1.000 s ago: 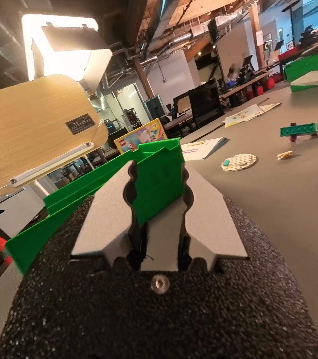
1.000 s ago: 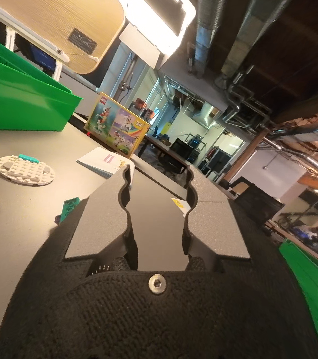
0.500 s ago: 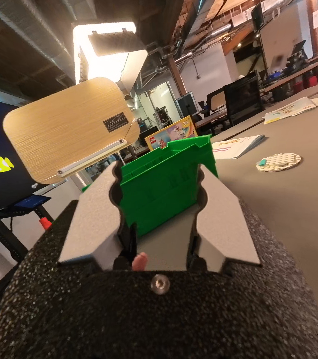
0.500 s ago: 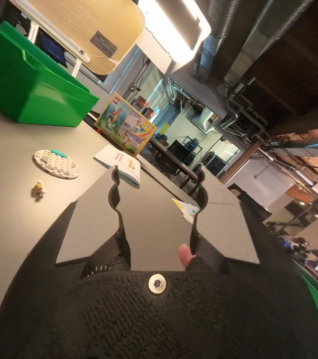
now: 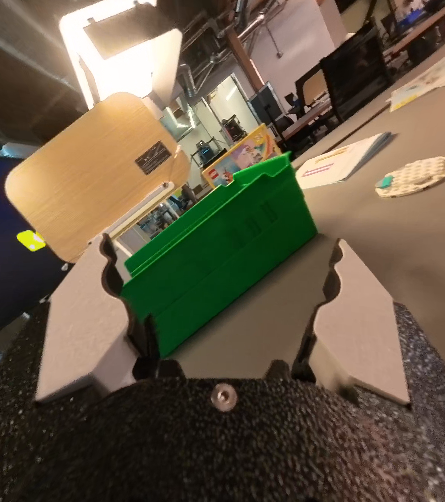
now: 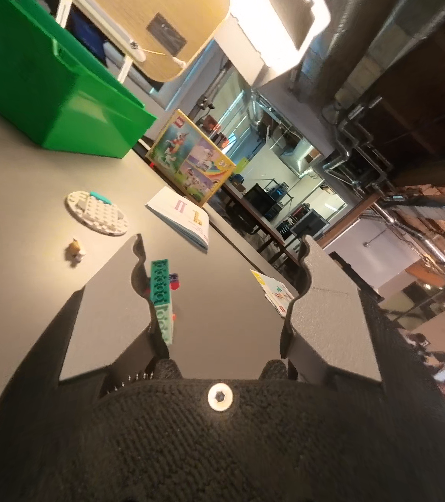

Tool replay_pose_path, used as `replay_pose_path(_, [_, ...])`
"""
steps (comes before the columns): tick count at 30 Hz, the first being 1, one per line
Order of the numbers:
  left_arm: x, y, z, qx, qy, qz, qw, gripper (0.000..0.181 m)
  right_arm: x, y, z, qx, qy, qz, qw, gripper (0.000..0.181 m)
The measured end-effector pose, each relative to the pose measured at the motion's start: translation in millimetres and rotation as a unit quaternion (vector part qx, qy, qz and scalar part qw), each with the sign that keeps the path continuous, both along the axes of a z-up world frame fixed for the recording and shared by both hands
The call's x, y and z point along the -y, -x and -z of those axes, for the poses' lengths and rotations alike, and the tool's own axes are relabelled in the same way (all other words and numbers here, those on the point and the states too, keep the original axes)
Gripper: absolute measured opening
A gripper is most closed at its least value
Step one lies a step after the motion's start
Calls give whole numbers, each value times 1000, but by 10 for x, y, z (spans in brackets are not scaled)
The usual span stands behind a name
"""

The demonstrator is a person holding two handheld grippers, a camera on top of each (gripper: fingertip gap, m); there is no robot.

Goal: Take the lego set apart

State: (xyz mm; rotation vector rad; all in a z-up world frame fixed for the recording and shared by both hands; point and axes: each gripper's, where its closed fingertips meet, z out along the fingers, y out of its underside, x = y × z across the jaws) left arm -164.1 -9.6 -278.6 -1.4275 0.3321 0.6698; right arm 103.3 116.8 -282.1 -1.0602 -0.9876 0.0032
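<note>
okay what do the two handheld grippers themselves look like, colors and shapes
Left gripper: two flat light-grey wedge fingers with wavy black inner edges, on a speckled black body with a silver screw. Right gripper: same shape, darker grey fingers, ribbed matte-black body, pale hex screw. No cables or sleeves visible.

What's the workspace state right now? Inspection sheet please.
Surface: grey table, mostly bare.
Job's things: green plate assembly on table by right gripper; round white plate; small tan piece.
Clutter: green bin; set box; booklets.
Grippers: left gripper open, facing bin; right gripper open, empty.
Cables: nothing seen.
Surroundings: wooden board, lamp, desks, ducts.
</note>
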Motion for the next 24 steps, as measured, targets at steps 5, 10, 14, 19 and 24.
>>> replay_pose_path(5, [127,79,-78,29,-21,-13,999,146,51,32,55,12,11,-1,1000,108])
replay_pose_path(10, [678,-113,-304,84,-90,6,992,148,138,-113,-1,-16,25,2,1000,105])
replay_pose_path(14, [1575,-202,-493,151,-170,1,974,152,576,-312,-295,-91,4,-32,995,105])
replay_pose_path(19, [2628,-381,-222,125,-169,-43,977,151,1530,-627,-325,-102,-32,-63,992,97])
replay_pose_path(24, [3281,-344,295,148,-144,-119,971,151,2401,-958,40,-142,30,-107,984,91])
